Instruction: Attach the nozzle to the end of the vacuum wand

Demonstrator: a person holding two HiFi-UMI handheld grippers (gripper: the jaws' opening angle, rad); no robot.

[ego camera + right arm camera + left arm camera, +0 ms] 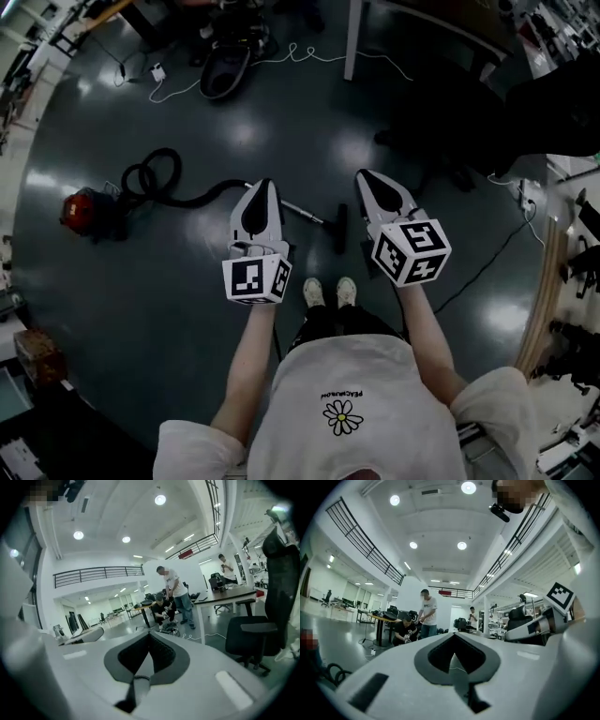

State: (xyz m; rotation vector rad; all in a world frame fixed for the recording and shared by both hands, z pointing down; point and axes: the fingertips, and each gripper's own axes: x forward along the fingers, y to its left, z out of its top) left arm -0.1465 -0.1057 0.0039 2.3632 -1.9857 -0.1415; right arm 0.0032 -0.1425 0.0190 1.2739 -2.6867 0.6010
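Silver vacuum wand (302,212) lies flat on the dark glossy floor (169,309). In the head view its long axis runs from 10 to 4 o'clock, with the free end pointing to 4 o'clock at the black flat nozzle (340,228), which touches it; a locked joint cannot be confirmed. Black coiled hose (150,173) and red canister (82,211) lie toward 9 o'clock. White left gripper (265,185) and right gripper (366,176) flank the nozzle, jaws together, nothing between. Gripper views show a high white hall with round ceiling lights (461,545) and a railed gallery (93,573).
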